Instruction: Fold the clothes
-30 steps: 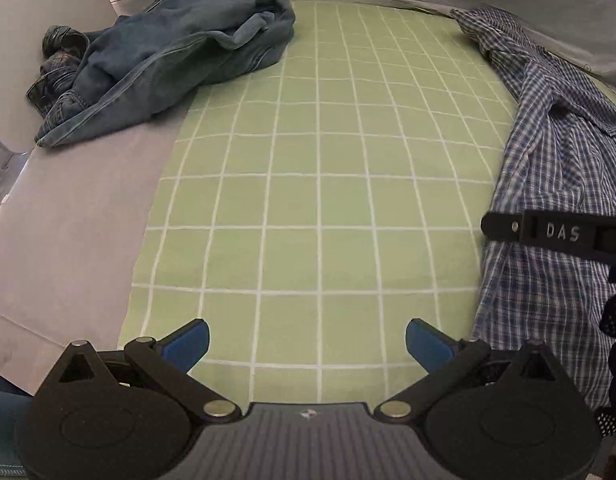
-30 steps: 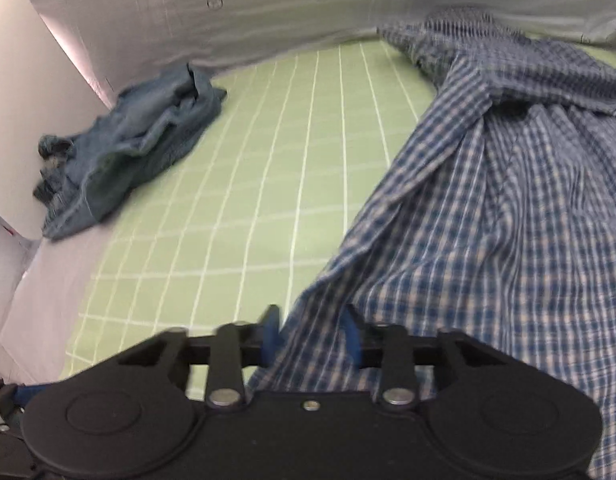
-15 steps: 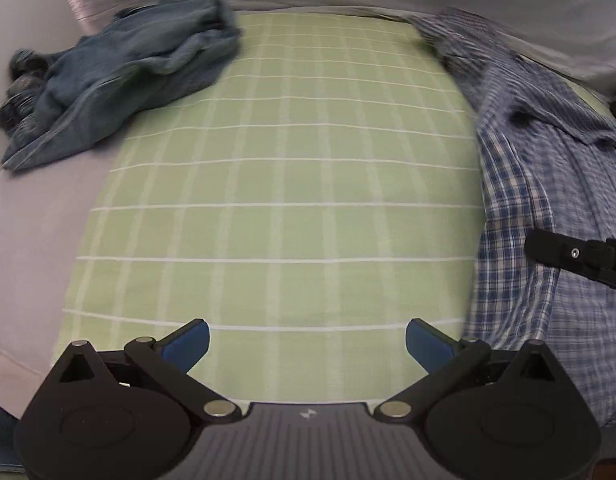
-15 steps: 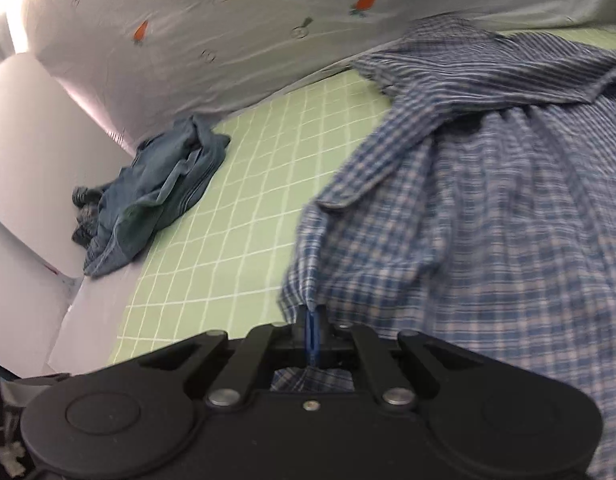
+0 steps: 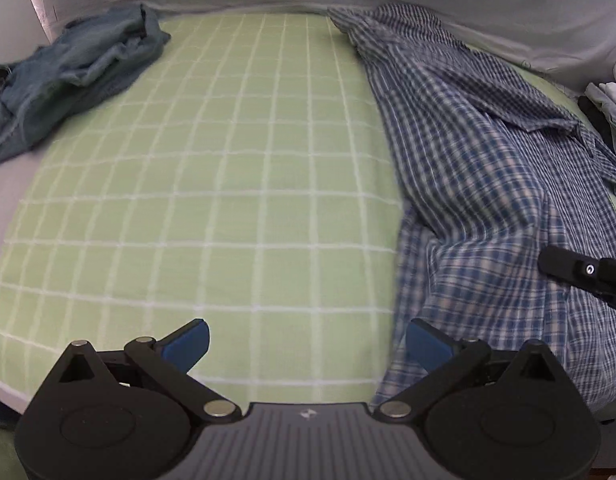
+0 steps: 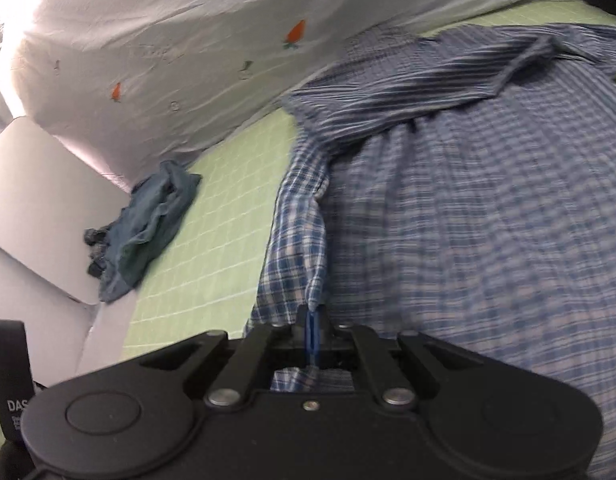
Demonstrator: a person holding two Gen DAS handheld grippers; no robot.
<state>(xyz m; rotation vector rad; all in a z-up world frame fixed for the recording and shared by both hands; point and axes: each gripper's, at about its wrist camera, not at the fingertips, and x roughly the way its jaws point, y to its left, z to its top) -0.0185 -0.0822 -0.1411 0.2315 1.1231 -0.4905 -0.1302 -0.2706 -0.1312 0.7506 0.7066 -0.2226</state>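
Green gridded bedding [image 5: 212, 184] covers the bed, backed by a pale carrot-print sheet [image 6: 196, 40]. Spread rumpled over its right half lies the blue-and-white plaid shirt [image 5: 479, 168], one edge gathered into a ridge. The right gripper [image 6: 312, 330] is clamped tight on that edge. The left gripper [image 5: 306, 344] gapes wide, empty, beside the shirt's hem.

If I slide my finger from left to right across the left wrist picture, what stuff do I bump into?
Crumpled blue denim garment → bare green checked bedsheet → blue-and-white plaid shirt → small stack of folded clothes at the far right edge.
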